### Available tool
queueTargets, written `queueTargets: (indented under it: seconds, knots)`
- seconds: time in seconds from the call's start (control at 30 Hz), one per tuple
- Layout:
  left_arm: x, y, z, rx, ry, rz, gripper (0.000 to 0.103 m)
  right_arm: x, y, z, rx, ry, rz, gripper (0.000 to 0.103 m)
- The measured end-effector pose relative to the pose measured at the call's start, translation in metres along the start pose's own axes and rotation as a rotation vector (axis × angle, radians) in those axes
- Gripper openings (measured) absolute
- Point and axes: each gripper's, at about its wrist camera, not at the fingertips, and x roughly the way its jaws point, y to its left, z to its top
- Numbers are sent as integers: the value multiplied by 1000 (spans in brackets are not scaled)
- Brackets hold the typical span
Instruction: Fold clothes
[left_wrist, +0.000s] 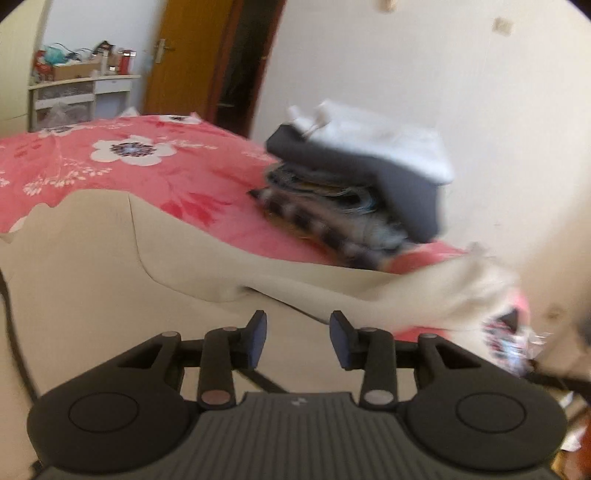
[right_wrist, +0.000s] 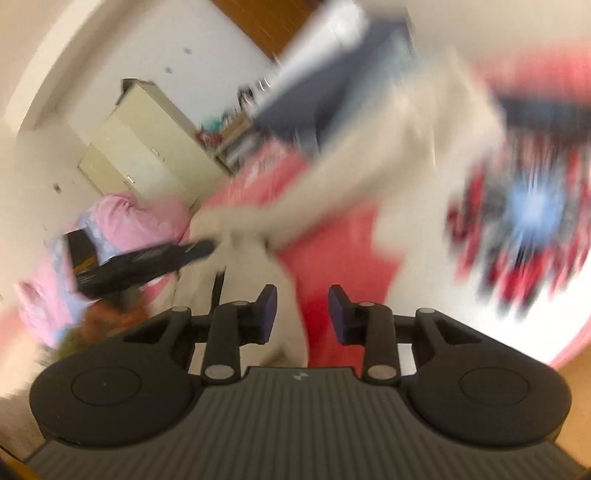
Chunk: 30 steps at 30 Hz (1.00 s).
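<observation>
Landmark: the beige garment (left_wrist: 92, 258), spread on the pink floral bedspread (left_wrist: 129, 155).

Progress, judged: a stack of folded clothes (left_wrist: 354, 192) sits on the bedspread beyond the garment's right end, so some folding looks done. The beige garment lies open, one part raised at its right end (left_wrist: 469, 291), so its folding appears unfinished. How many pieces remain, I cannot tell.

Left gripper (left_wrist: 297, 339): released, jaws apart, nothing between them, poised over the garment's near edge.

Materials: garment smooth, matte, with a curved seam. Stack layers: striped at the bottom, dark grey above, white on top.

Right gripper (right_wrist: 302, 314): also released and empty, over the garment. This view is heavily blurred.
</observation>
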Motion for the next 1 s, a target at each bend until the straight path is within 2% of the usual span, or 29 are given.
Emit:
queueTargets:
  seconds: [0.07, 0.2, 0.3, 0.37, 0.47, 0.5, 0.57, 0.6, 0.73, 0.8, 0.83, 0.93, 1.0]
  knots:
    - [-19, -8, -13, 26, 47, -32, 39, 4, 18, 11, -94, -21, 26, 30]
    - [-32, -33, -56, 118, 139, -47, 39, 49, 47, 17, -268, -9, 68, 29]
    - [-25, -39, -89, 122, 208, -38, 40, 67, 35, 14, -243, 54, 47, 29]
    - [-27, -35, -104, 106, 183, -36, 40, 78, 26, 11, -218, 98, 31, 27]
    - [-33, -26, -108, 56, 160, -64, 42, 94, 11, 8, -180, 164, 6, 29]
    - [-34, -22, -109, 38, 156, -74, 42, 86, 8, 15, -162, 125, -14, 37]
    - [-35, -16, -109, 10, 148, -93, 42, 59, -1, 39, -155, 0, -124, 51]
    - [-34, -14, -109, 2, 144, -100, 42, 46, -5, 51, -153, -64, -183, 54]
    - [-34, -10, -113, -16, 121, -120, 42, 8, -46, 81, 51, -169, -341, 56]
    - [-35, -9, -114, -27, 114, -125, 42, -1, -73, 77, 280, -175, -273, 57]
    - [-35, -9, -114, -33, 111, -127, 42, 2, -80, 72, 352, -173, -271, 57]
    - [-36, -8, -115, -48, 108, -133, 42, 12, -97, 56, 502, -190, -321, 59]
    - [-35, -7, -116, -50, 103, -135, 42, 32, -107, 47, 586, -195, -307, 59]
